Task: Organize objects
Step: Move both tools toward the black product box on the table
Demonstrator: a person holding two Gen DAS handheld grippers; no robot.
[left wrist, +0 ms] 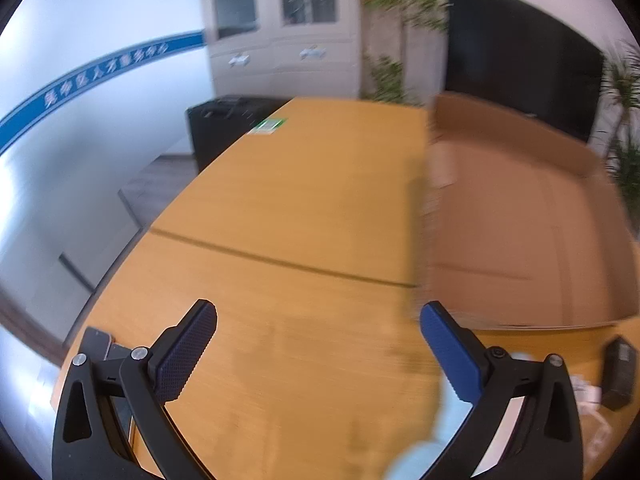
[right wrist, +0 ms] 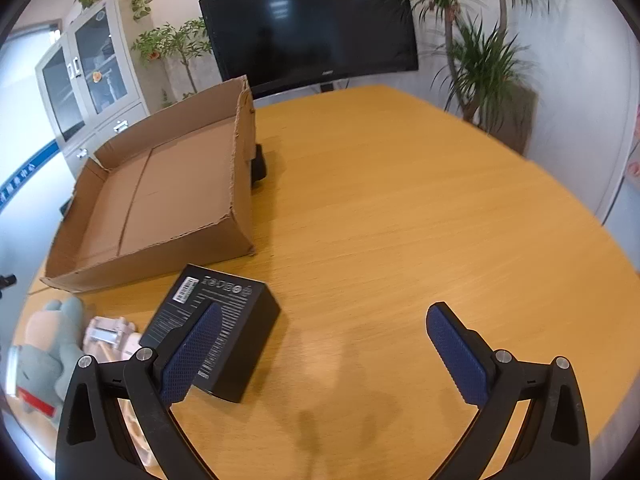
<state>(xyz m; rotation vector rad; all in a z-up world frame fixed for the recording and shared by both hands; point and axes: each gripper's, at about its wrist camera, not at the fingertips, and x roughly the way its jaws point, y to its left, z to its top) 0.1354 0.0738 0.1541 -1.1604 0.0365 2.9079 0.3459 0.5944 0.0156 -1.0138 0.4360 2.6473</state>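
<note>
Both tools hang over a long wooden table (right wrist: 400, 200), tipped down toward its top. The left gripper (left wrist: 318, 354) has its blue-padded fingers spread wide with nothing between them, only bare tabletop below. The right gripper (right wrist: 324, 354) is spread just as wide and also holds nothing; its left finger (right wrist: 192, 356) sits in front of a black box (right wrist: 236, 332) in the picture, and I cannot tell whether it touches the box.

That black box lies flat on the table, printed side up with a white barcode label at one corner, just beside the near wall of a shallow cardboard tray (right wrist: 160, 196). The tray is open on top and looks empty inside, its walls ragged along the cut edge. It stands toward the table's left side in the right wrist view. A small dark object (right wrist: 259, 164) shows behind the tray's far right corner, too hidden to identify.

Near the table's near left edge, left of the black box, lies a grey-green plush toy (right wrist: 44, 356), and between it and the box a pale pinkish item (right wrist: 110, 334) I cannot make out.

In the blurred left wrist view, dark phones (left wrist: 100, 346) lie at the table's edge behind the left finger.
</note>
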